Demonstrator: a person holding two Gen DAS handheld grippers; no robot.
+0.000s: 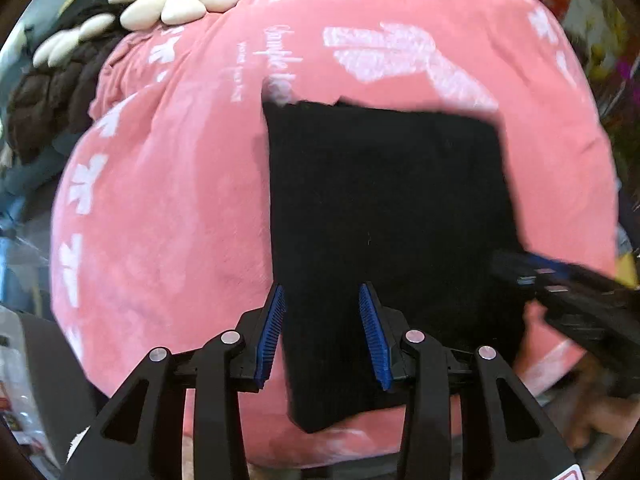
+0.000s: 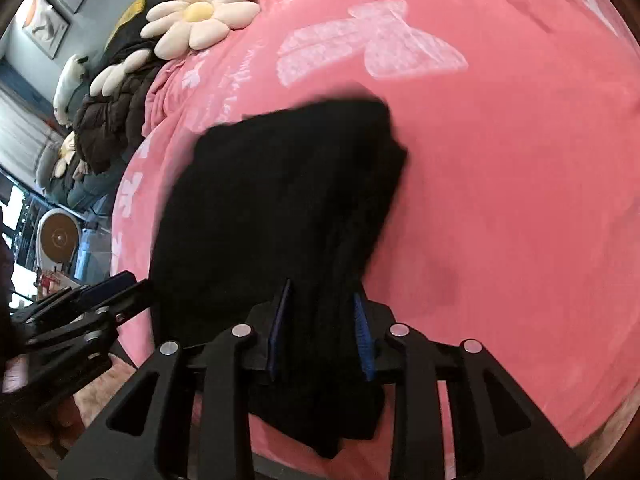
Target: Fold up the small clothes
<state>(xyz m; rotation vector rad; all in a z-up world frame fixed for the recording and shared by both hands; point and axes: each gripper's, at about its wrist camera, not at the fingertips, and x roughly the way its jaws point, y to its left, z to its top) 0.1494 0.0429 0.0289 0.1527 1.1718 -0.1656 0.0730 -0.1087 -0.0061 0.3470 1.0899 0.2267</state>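
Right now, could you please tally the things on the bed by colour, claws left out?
Pink: 1, the blanket
Black: 1, the garment
Cream: 2, one daisy cushion and another, partly hidden
Brown: 1, the jacket
Total: 5

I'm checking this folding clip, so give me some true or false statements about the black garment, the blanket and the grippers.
1. The black garment lies on a pink blanket. True.
2. The blanket is plain. False: it has white prints.
3. A daisy cushion sits at the blanket's far edge. True.
4. The garment lies wholly clear of the right gripper. False: black cloth sits between its jaws.
5. The left gripper hangs over bare floor. False: over the garment's near edge.
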